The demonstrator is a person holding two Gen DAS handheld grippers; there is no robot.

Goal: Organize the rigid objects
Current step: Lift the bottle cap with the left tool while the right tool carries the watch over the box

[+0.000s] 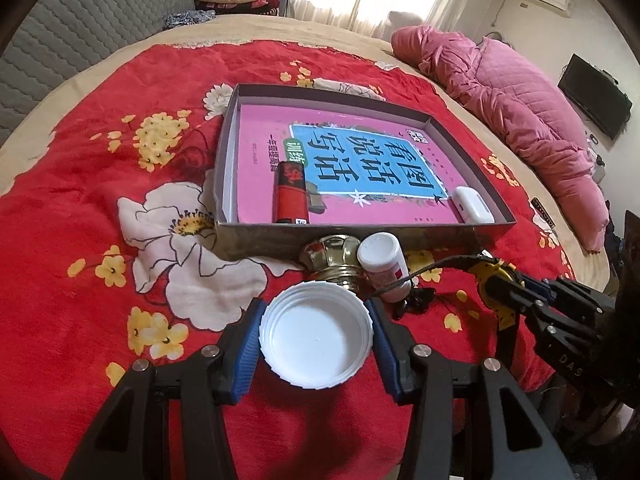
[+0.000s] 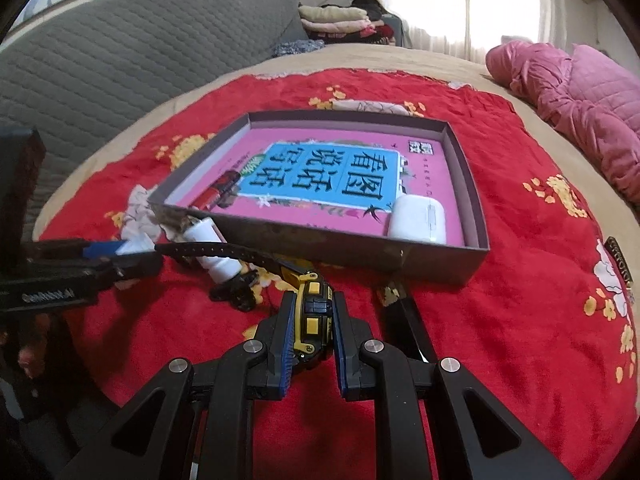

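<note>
My left gripper [image 1: 316, 334] is shut on a white plastic lid [image 1: 315, 332], held just short of the grey box [image 1: 348, 236]. The box holds a pink book [image 1: 360, 152], a red lighter [image 1: 291, 194] and a white earbud case [image 1: 472, 204]. A gold cap [image 1: 334, 256] and a white pill bottle [image 1: 384, 264] lie on the red blanket by the box's near wall. My right gripper [image 2: 312, 320] is shut on a yellow-black watch [image 2: 314, 312], its strap [image 2: 224, 250] stretching left over the bottle [image 2: 212, 248]. The right gripper also shows in the left wrist view [image 1: 516, 288].
The floral red blanket [image 1: 80, 208] covers a bed. A pink quilted jacket [image 1: 520, 108] lies at the right. A grey padded headboard [image 2: 100, 52] and folded clothes [image 2: 340, 20] stand behind. A small black clip [image 2: 236, 290] lies by the bottle.
</note>
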